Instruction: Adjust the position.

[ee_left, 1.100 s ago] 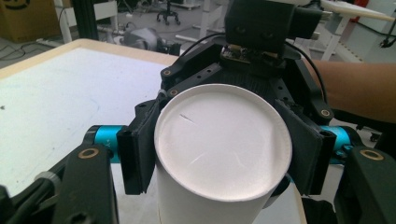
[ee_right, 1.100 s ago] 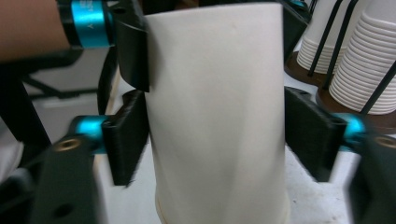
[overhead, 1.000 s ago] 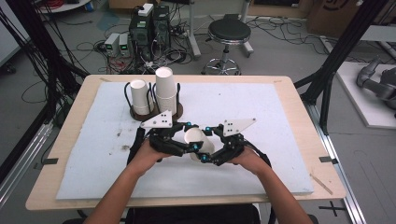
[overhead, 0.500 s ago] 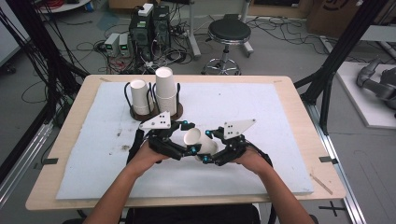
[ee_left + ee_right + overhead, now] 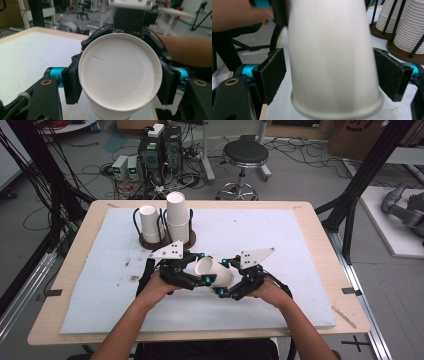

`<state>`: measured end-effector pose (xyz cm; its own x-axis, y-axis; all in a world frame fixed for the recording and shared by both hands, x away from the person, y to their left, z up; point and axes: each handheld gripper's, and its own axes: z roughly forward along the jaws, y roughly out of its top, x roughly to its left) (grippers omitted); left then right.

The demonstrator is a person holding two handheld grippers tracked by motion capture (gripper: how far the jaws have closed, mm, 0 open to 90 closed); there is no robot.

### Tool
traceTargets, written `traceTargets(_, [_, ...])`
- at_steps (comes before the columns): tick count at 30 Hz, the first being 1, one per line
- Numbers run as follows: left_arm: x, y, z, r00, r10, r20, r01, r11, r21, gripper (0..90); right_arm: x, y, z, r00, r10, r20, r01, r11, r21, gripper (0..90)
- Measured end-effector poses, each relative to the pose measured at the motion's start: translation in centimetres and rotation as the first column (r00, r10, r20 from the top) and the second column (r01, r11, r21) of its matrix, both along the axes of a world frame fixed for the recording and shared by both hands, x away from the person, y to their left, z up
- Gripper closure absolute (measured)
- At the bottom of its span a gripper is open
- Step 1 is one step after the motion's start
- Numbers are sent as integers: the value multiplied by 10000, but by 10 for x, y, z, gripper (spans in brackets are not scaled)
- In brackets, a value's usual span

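Note:
A white paper cup (image 5: 216,272) lies tilted on its side above the mat, between both grippers. My left gripper (image 5: 204,268) is shut on it. In the left gripper view both pads (image 5: 71,85) press the cup (image 5: 120,75), whose round end faces the camera; these jaws have just been closing on it. My right gripper (image 5: 222,277) stands open around the cup's other end. In the right gripper view the blurred cup (image 5: 332,62) sits between the pads (image 5: 273,75) with a gap at the left one; these jaws have just been opening.
A brown wire-post holder (image 5: 186,240) with two stacks of white cups (image 5: 176,215) stands just behind the grippers, and the stacks (image 5: 409,27) show close by in the right gripper view. A pale mat (image 5: 290,240) covers the wooden table (image 5: 350,320). A stool (image 5: 245,155) stands beyond the table.
The cup has tipped from nearly mouth-up to lying more on its side toward the right gripper. Both hands have kept their place.

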<state>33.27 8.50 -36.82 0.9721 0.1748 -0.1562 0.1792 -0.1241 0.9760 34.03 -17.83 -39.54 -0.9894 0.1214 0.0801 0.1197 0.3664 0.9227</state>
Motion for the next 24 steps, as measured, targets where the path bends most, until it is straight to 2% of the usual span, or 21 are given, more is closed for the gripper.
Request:
traceTargets(3, [0,3,2,10000,-31,-38,29,9989,-474,348,0,-1,0,9998,-208,58,207,9996,192,164])
traceTargets(5, [0,3,2,10000,-64,-24,63,9989,-464,348,0,-1,0,9998,-211,10,211,9988,445,165])
traceTargets(7, [0,2,1,9999,-121,-49,119,9990,-427,349,0,-1,0,10000,-59,66,56,9987,511,246])
traceTargets(10, [-1,1,-1,9999,-119,-71,117,9996,-241,343,0,-2,0,9997,48,242,-55,9995,306,265])
traceTargets(12, [-3,0,-1,10000,45,68,-46,9999,155,323,0,-3,0,9993,152,329,-156,9998,135,272])
traceTargets(13, [-3,0,-1,9999,168,41,-169,9995,270,281,0,-4,1,9994,163,305,-165,9998,67,275])
traceTargets(14, [-3,0,-1,9997,259,-40,-258,9992,291,241,1,-4,1,9991,217,361,-214,9997,-79,277])
traceTargets(17, [-3,3,-1,9998,210,-73,-209,9996,193,214,-1,-4,4,9983,264,524,-232,9980,-594,277])
traceTargets(20, [-4,1,-2,10000,12,-71,-9,9989,478,213,-3,-4,5,9977,408,537,-358,9953,-901,277])
traceTargets(22, [-3,-1,-4,9998,-179,-6,179,9979,630,221,-3,-4,5,9981,444,424,-406,9954,-870,277])
traceTargets(23, [-3,-1,-4,9995,-328,-1,328,9976,615,252,-2,-4,5,9982,471,383,-438,9955,-836,277])
traceTargets(24, [-4,-1,-4,9990,-437,72,433,9977,519,325,-2,-4,5,9988,400,300,-375,9961,-797,275])
